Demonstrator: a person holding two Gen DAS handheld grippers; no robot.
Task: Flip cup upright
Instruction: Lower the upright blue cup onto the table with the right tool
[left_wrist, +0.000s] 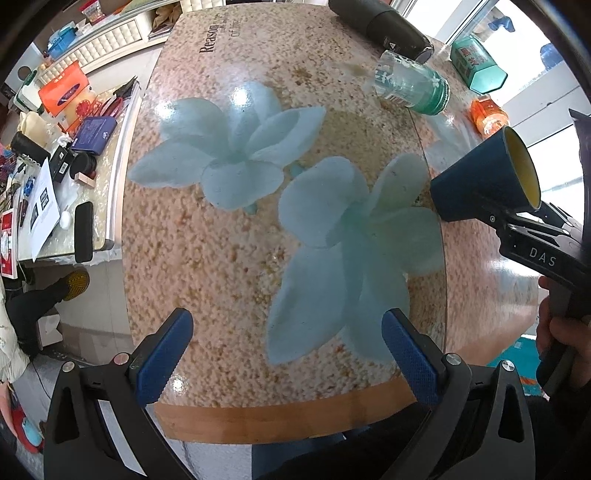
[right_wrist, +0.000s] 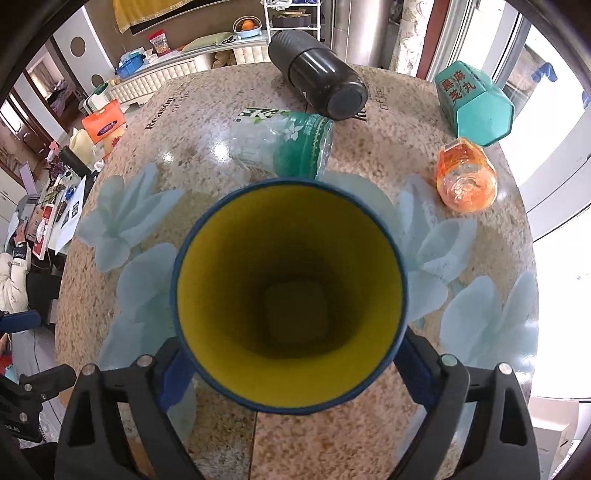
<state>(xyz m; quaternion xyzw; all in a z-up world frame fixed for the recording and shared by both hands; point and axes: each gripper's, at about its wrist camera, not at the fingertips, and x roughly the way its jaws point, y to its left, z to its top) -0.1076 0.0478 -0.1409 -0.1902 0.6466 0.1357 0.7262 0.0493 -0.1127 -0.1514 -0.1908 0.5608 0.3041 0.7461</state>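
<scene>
The cup is dark blue outside and yellow inside. My right gripper is shut on the cup and holds it by its sides, mouth facing the camera. In the left wrist view the cup is at the right, tilted with its mouth up and to the right, its base just above the table or touching it, held by the right gripper. My left gripper is open and empty above the table's near edge.
The round table has a speckled top with pale blue flowers. At its far side lie a black flask, a clear green bottle, an orange bottle and a teal hexagonal box. A cluttered counter stands left.
</scene>
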